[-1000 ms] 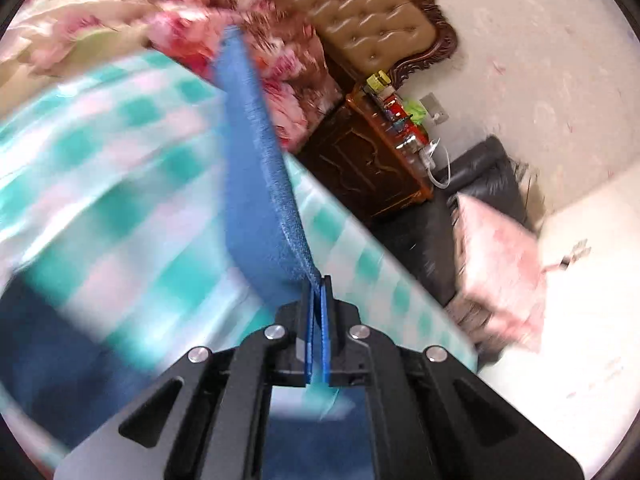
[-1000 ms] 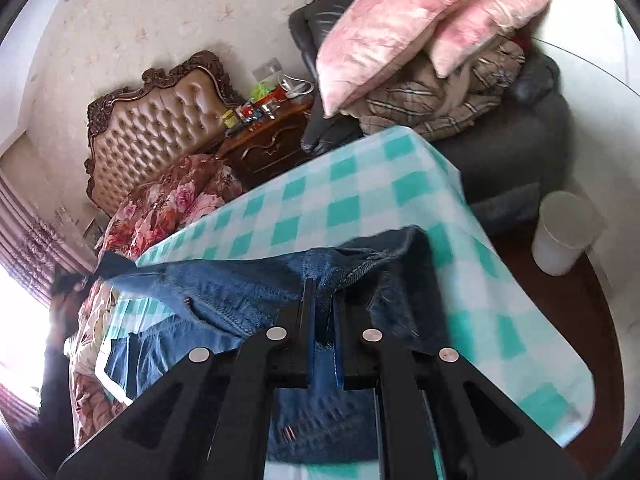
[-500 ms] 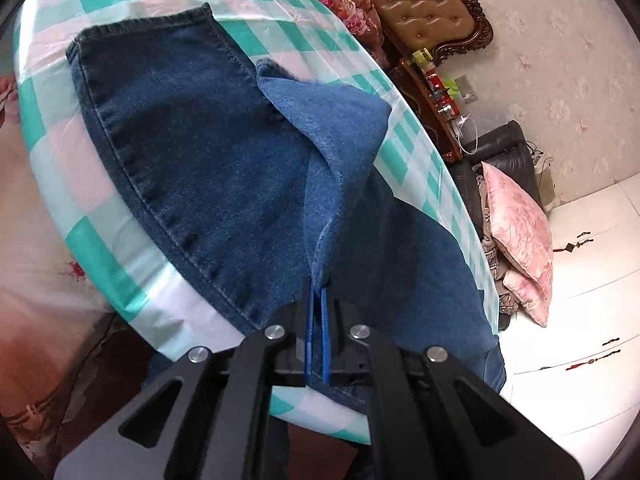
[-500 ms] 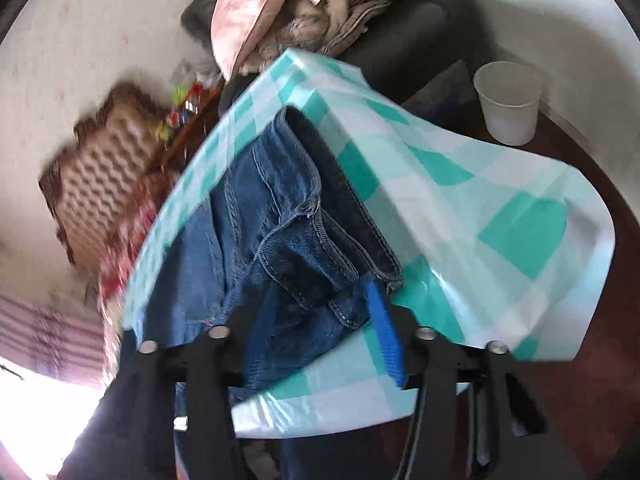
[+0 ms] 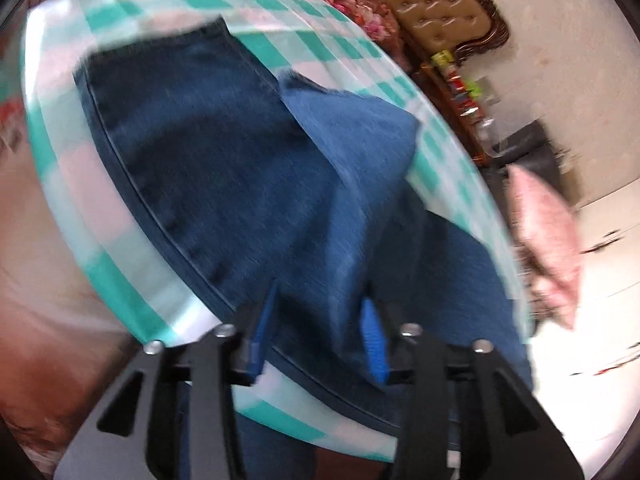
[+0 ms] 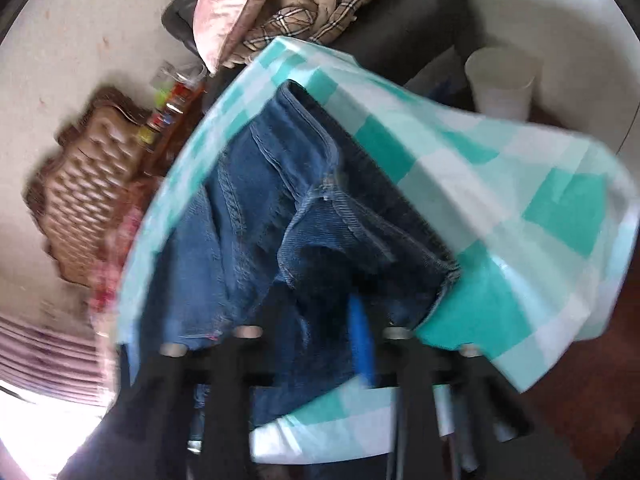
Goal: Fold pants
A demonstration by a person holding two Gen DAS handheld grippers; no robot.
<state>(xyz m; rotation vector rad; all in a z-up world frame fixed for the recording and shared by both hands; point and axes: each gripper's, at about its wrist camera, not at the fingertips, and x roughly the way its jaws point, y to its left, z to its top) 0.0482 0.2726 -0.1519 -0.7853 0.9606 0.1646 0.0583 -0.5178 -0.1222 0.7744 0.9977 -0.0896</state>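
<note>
Released on the left: fingers (image 5: 260,336) of the left gripper (image 5: 320,312) spread apart, having just been opening, with a raised fold of the pants (image 5: 208,168) lying loose between the blue pads and not pinched. Beyond them, dark denim spread flat over the counter (image 5: 120,280), one hemmed edge following the near rim, a lighter flap doubled back on top. Further out, a tufted headboard (image 5: 436,12) and a pink pillow (image 5: 548,240).

On the right: fingers (image 6: 362,344) of the right gripper (image 6: 320,320) drawn closer, having just been closing, with bunched denim between them. Cannot tell whether pressing on the cloth or only flanking it (too blurred to judge). Just past them, the seamed, stitched end of the pants (image 6: 248,208) heaped in folds on the counter (image 6: 520,184), near its corner, the green-and-white checked cover hanging over the edge. Well beyond, a white bin (image 6: 500,84) on the floor, a dark sofa (image 6: 420,12) piled with a plaid blanket (image 6: 304,20).
</note>
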